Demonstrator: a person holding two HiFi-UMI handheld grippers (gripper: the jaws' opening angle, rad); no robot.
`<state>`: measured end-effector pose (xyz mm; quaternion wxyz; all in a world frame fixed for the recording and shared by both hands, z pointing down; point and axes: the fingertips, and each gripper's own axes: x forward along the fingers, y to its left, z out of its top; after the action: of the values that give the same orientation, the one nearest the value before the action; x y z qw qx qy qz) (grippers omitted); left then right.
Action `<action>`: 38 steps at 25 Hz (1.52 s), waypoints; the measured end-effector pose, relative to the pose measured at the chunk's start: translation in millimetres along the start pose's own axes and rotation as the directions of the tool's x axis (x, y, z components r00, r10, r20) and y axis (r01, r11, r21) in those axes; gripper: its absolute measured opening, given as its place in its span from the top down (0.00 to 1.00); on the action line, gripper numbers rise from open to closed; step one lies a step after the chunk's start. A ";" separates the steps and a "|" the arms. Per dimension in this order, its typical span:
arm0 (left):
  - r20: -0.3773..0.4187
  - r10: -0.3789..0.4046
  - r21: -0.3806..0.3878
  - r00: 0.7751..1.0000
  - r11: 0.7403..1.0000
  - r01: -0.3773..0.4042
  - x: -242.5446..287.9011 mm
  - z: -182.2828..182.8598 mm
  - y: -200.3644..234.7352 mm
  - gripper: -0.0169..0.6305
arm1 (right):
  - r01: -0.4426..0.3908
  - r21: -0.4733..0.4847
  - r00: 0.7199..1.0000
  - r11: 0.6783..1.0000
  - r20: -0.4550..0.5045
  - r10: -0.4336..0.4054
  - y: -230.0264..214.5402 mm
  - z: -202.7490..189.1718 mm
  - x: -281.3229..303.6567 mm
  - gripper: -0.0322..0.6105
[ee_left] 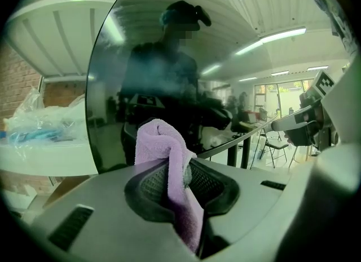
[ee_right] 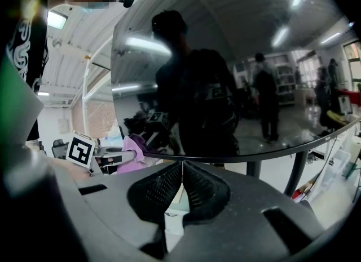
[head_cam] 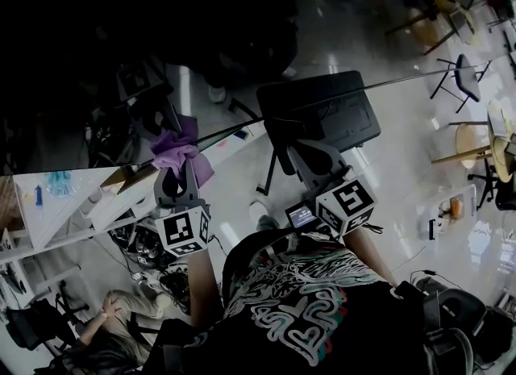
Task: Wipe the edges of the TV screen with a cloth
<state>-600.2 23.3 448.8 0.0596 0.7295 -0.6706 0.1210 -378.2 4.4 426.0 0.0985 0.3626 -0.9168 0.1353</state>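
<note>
Two grippers face the TV screen (ee_right: pixel 237 86): the left gripper (ee_left: pixel 179 185), fingers clamped on the purple cloth (ee_left: pixel 163 148) at its edge, seems mid-wipe and next needs a steady slide along it, while the right gripper (ee_right: pixel 181 185) has its fingers together, empty.

Person: black T-shirt (head_cam: pixel 298 317) with a white swirl print and teal and red accents. Left tool (ee_left: pixel 176 183) and right tool (ee_right: pixel 181 171): grey moulded shells with rectangular slots and black mesh-textured pads (ee_right: pixel 161 189). Each carries a white cube (head_cam: pixel 345 204) with black square markers. Small lit display (head_cam: pixel 301 217) beside the right cube.
</note>
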 end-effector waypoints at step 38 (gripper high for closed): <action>0.025 -0.146 -0.110 0.989 0.983 0.148 30.1 18.1 -76.8 0.86 | 0.043 0.015 0.999 0.999 0.021 -0.043 -38.9 10.4 -17.1 0.90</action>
<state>-520.1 -3.1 444.9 0.1034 0.7736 -0.6210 0.0724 -339.9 -15.3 418.4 0.0888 0.3844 -0.9088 0.1359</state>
